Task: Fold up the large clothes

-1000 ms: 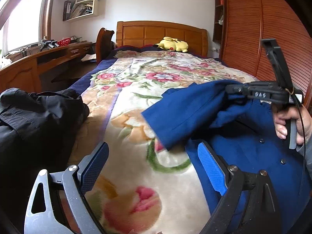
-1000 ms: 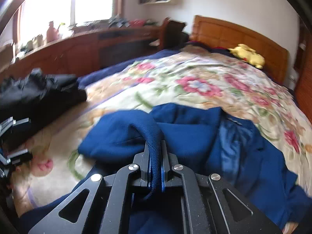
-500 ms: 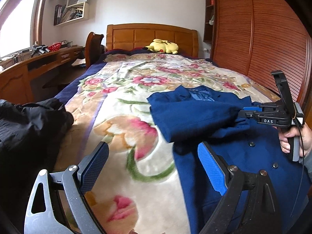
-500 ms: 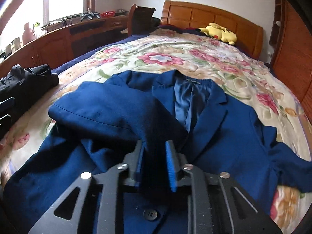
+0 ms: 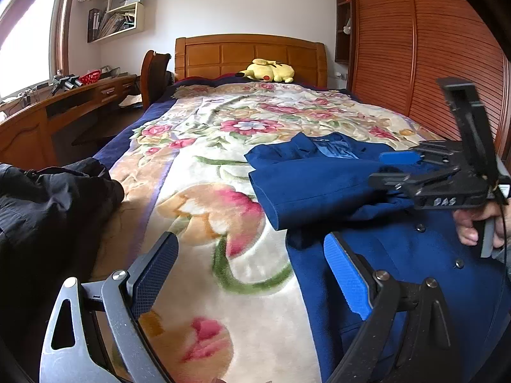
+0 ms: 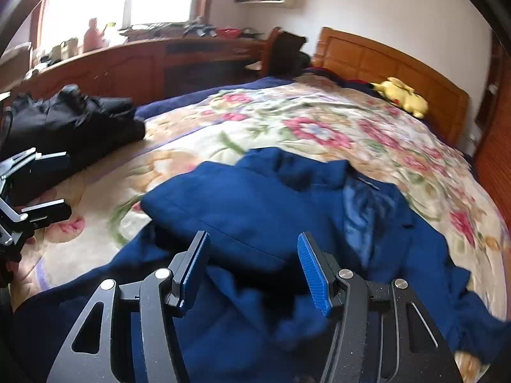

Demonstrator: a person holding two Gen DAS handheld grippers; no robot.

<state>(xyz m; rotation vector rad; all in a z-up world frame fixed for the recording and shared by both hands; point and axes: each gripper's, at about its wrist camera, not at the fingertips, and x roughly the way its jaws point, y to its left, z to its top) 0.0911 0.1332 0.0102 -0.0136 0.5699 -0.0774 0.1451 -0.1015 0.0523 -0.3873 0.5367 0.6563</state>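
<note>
Covering the blue jacket (image 6: 287,210)'s hem — right gripper (image 6: 254,268), left gripper (image 5: 252,274), fingers apart.

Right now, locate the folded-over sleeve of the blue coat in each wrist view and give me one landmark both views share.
Left wrist view: the folded sleeve lies right of centre across the blue coat, its cuff end pointing left over the blanket.
Right wrist view: the sleeve sits at centre, just beyond the open right gripper.
Shared landmark: the yellow plush toy by the headboard.
</note>
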